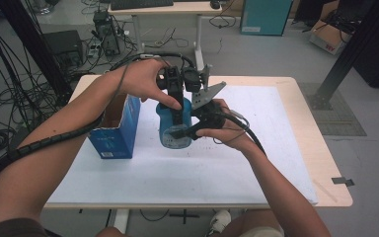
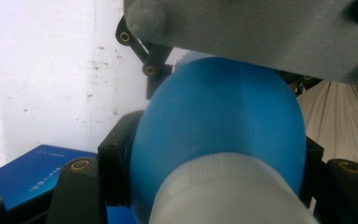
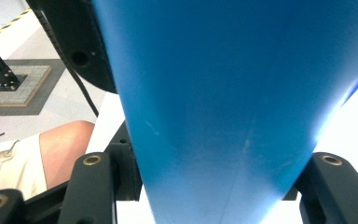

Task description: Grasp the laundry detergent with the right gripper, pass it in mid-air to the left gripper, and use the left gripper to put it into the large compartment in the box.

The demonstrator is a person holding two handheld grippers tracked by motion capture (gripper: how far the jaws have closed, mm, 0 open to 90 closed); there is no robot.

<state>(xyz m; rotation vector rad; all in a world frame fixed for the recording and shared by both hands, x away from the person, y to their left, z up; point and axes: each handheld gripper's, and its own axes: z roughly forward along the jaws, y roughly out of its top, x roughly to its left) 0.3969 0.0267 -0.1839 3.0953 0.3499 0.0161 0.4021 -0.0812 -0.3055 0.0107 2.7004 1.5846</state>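
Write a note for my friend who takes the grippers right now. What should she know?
Left gripper: shut on the top of the blue bottle, near its white cap.
Right gripper: shut on the bottle's body.
The bottle stands upright on the white mat, right of the open blue box.
Done: both grippers have the bottle.
Left: probably opening the cap or putting the bottle in the box; I can't tell which.

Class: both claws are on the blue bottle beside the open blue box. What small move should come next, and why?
Probably twist the left claw: it is shut at the blue bottle's cap end, while the right claw clamps its body steady.
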